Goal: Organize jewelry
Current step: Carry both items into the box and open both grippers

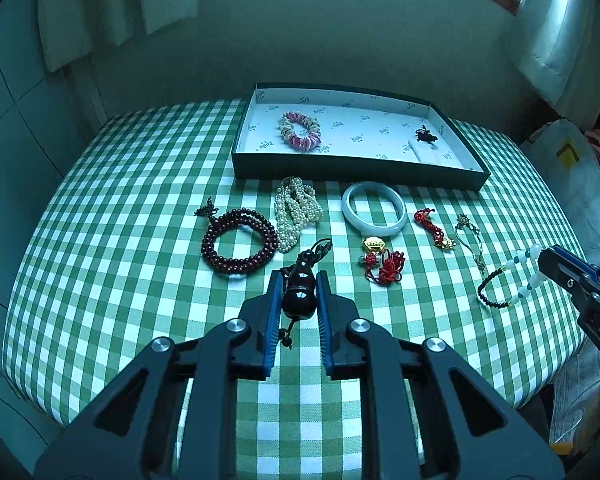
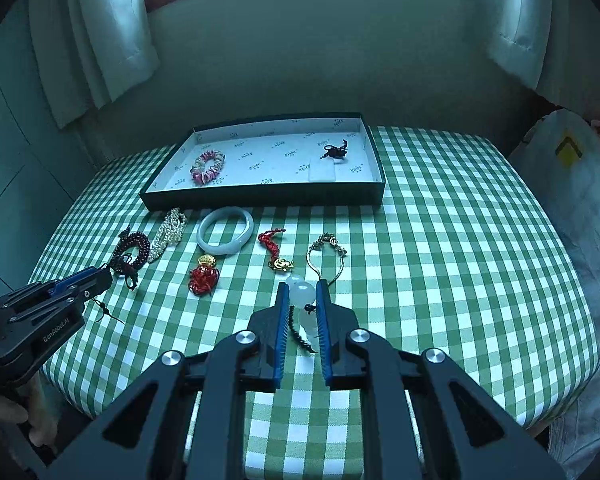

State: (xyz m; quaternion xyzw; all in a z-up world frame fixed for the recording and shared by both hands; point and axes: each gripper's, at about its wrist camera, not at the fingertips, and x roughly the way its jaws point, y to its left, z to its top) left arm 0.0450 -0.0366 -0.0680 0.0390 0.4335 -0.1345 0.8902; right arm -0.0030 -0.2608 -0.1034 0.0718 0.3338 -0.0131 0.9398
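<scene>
Left gripper (image 1: 298,290) clamps a dark gourd pendant (image 1: 299,294) above the checked tablecloth (image 1: 140,280).

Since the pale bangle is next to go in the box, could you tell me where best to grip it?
Grip the pale bangle across its near rim, one finger inside the ring and one outside, coming down from above. It lies flat on the checked cloth, and the near arc looks clear of neighbouring pieces.

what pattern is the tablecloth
Green and white checks on the tablecloth, clearest in the right wrist view.
</scene>
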